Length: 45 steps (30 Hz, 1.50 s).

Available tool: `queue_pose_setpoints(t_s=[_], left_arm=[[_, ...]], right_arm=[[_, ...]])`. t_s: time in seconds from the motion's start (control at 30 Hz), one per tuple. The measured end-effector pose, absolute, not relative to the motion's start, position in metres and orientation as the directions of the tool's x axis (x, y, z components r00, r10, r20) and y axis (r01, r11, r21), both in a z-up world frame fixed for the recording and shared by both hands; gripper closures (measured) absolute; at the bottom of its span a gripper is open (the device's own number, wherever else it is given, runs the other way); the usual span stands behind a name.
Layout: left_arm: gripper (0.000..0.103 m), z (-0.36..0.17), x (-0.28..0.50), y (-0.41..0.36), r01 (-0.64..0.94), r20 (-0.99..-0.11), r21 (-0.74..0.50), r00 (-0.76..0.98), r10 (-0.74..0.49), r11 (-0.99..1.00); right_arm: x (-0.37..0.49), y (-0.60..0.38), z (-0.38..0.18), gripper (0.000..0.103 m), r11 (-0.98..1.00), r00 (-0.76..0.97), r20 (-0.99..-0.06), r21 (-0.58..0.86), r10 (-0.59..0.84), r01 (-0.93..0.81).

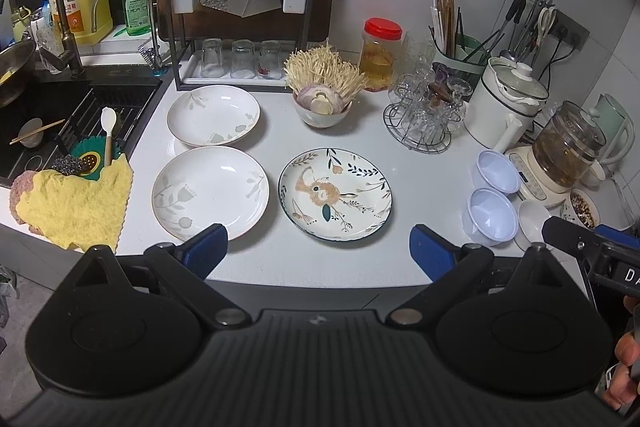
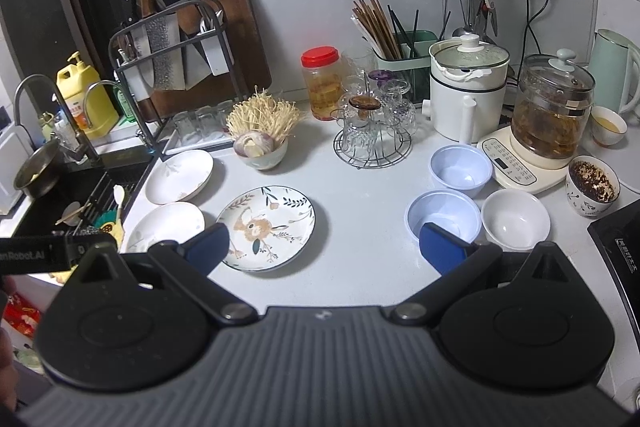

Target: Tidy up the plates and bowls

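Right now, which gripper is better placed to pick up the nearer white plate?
Probably the left gripper: open, with the nearer white plate just ahead of its left finger. The right gripper faces the bowls.

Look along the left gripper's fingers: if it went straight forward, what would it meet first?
Probably the patterned plate, which lies just ahead between the open fingers of the left gripper. Depth is unclear; held high enough, it could pass above the plate.

Bare counter (image 2: 360, 211) — plates left, bowls right
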<state>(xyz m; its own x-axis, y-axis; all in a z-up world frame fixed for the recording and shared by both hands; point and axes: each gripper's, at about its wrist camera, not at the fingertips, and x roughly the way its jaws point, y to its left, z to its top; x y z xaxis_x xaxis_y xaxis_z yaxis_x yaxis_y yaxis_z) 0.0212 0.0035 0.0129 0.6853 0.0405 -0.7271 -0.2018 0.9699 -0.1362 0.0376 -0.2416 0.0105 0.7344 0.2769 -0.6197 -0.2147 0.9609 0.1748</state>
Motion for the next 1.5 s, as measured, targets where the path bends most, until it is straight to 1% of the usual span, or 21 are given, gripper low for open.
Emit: queue_pose_setpoints(t_s=[0.83, 1.27, 1.5], left_arm=[[0.004, 0.013, 0.014, 0.002, -0.203, -0.733, -0.137, 0.679, 0.039, 0.970], [0.004, 0.014, 0.008, -0.004, -0.208, -0.734, -0.150, 0.679, 0.032, 0.967], [0.004, 0.014, 0.000, -0.008, -0.220, -0.733, -0.162, 0.679, 0.032, 0.962]], right_arm=[[0.033, -0.243, 0.009, 0.000, 0.955, 0.717, -0.631, 0.184, 0.297, -0.234], [0.026, -0.249, 0.007, 0.000, 0.951, 0.700, -0.644, 0.209, 0.309, -0.228], [0.019, -0.255, 0.005, 0.000, 0.936, 0.684, -0.639, 0.251, 0.352, -0.247]])
